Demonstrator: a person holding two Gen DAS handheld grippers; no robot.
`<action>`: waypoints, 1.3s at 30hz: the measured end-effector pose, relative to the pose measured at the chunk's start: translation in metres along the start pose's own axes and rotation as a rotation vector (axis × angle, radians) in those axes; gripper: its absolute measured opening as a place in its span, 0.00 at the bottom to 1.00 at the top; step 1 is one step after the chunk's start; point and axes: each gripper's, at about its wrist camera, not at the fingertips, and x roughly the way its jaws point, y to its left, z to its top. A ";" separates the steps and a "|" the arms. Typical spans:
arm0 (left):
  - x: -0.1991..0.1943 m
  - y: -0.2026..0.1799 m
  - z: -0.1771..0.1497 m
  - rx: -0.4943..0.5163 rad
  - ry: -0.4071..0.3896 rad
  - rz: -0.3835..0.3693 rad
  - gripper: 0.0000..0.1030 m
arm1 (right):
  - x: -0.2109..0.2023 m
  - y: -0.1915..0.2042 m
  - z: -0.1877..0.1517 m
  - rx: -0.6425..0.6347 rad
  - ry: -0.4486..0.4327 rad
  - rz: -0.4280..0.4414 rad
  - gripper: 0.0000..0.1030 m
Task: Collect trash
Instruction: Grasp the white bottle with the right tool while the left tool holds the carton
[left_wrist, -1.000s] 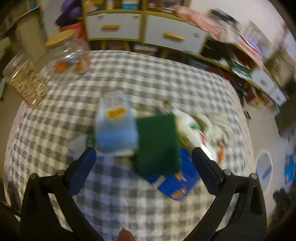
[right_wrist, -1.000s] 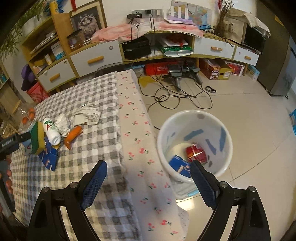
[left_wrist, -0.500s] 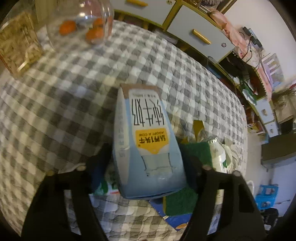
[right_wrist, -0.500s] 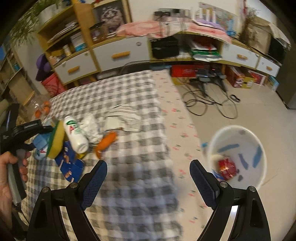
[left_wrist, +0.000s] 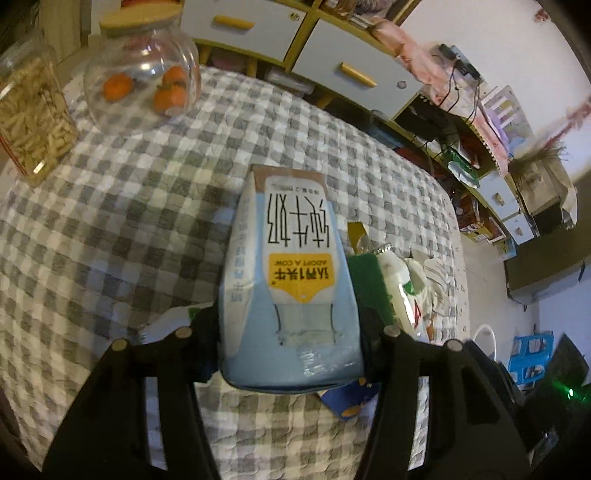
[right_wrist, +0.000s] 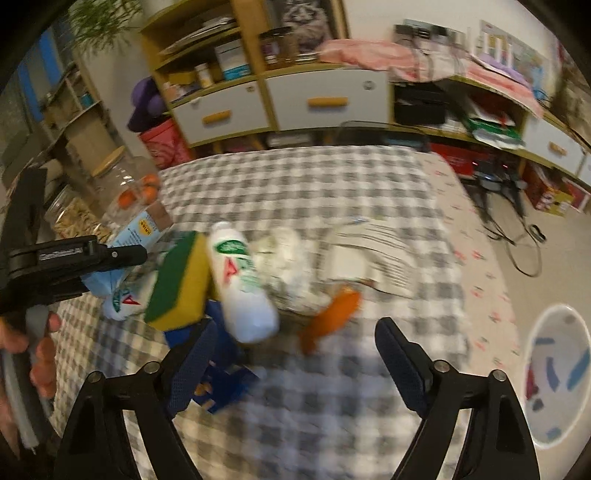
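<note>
My left gripper (left_wrist: 288, 332) is shut on a light blue milk carton (left_wrist: 291, 273), held just above the checked tablecloth; the carton also shows in the right wrist view (right_wrist: 142, 229). Beside it lie a green and yellow sponge (right_wrist: 177, 280), a white bottle (right_wrist: 243, 288), crumpled white paper (right_wrist: 284, 258), an orange wrapper (right_wrist: 328, 317) and a blue packet (right_wrist: 221, 376). My right gripper (right_wrist: 295, 365) is open and empty, hovering over the table near the bottle and orange wrapper. The white trash bin (right_wrist: 554, 373) stands on the floor at the right.
A glass jar of oranges (left_wrist: 140, 77) and a jar of snacks (left_wrist: 29, 118) stand at the table's far left. A folded paper (right_wrist: 373, 254) lies past the wrapper. Drawers and shelves (right_wrist: 306, 99) line the wall; cables (right_wrist: 517, 243) lie on the floor.
My left gripper closed on the milk carton and lifted it slightly. My right gripper swung from over the bin at the table's edge back over the trash pile.
</note>
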 end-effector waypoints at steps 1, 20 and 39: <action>-0.003 0.002 -0.001 0.005 -0.007 0.001 0.56 | 0.005 0.004 0.001 -0.003 0.000 0.014 0.75; -0.036 0.015 -0.025 0.029 -0.013 -0.017 0.56 | 0.035 0.026 -0.011 0.021 0.072 0.125 0.38; -0.062 -0.034 -0.047 0.080 -0.039 -0.156 0.56 | -0.088 -0.031 -0.027 0.051 -0.064 0.079 0.38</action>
